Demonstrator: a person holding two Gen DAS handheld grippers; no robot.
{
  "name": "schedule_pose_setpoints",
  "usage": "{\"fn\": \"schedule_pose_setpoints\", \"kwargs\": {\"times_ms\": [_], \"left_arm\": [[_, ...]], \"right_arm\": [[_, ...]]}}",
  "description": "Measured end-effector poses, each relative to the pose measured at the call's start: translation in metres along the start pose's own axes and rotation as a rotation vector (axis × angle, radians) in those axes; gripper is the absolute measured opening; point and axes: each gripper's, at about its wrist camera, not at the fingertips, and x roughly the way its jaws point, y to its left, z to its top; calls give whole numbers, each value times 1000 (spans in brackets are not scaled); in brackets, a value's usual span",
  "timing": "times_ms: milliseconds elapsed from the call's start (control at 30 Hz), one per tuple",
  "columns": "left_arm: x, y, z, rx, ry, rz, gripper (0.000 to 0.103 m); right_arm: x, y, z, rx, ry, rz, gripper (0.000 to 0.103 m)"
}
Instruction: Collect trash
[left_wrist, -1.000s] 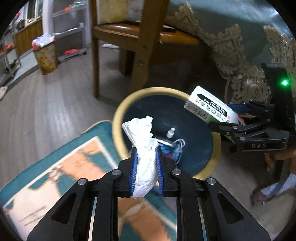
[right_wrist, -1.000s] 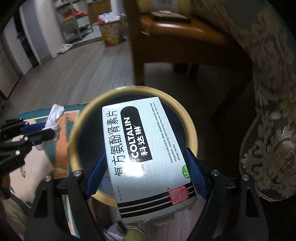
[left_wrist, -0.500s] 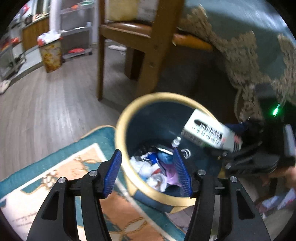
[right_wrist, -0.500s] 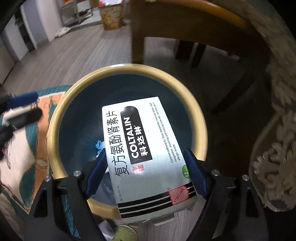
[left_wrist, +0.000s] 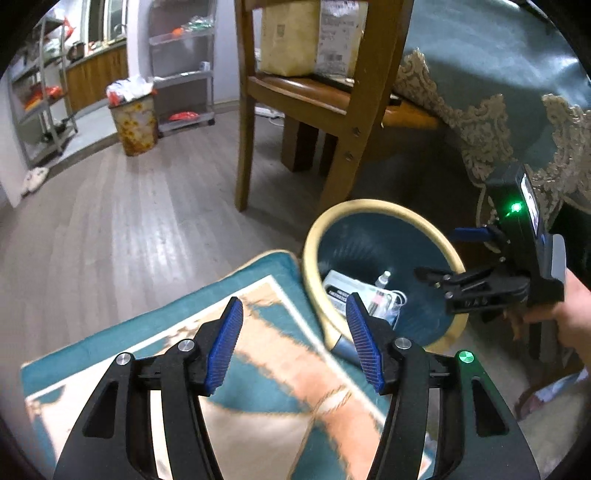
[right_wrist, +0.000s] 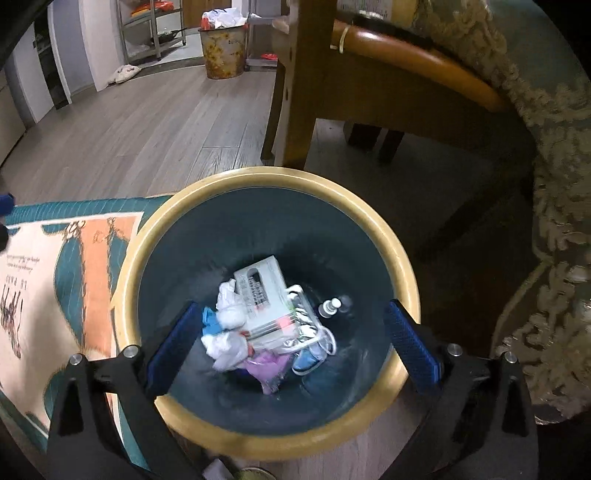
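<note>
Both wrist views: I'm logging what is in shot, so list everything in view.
bin: 1, yellow-rimmed, dark blue, on floor beside rug
box: 1, grey-white, in bin
tissue: white wads, in bin
bottle: 1, small, in bin
rug: 1, teal and orange, on floor
chair: 1, wooden, behind bin
far bin: 1, flowered, full, by shelves
left hand-held gripper: open, empty
right hand-held gripper: just opened, empty, over bin

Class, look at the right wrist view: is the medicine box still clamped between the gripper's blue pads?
No: the medicine box lies inside the trash bin, and the right gripper is open.
</note>
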Motion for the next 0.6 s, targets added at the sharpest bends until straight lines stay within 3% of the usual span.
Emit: {"fn": "schedule_pose_setpoints", "kwargs": {"times_ms": [100, 267, 400, 500, 600], "left_arm": [[-26, 5, -7, -11, -19, 8, 66], [-71, 3, -20, -22, -53, -9, 68], [-104, -7, -34, -27, -100, 1, 90], [-119, -19, -43, -42, -116, -21, 92], [-133, -37, -49, 1, -149, 9, 97]], "right_arm": [[-21, 2, -10, 12, -1, 4, 96], [-84, -2, -25, 134, -85, 60, 97], [-120, -2, -46, 223, -113, 75, 97], [-145, 2, -65, 259, -139, 70, 97], [-171, 9, -85, 277, -190, 54, 97]]}}
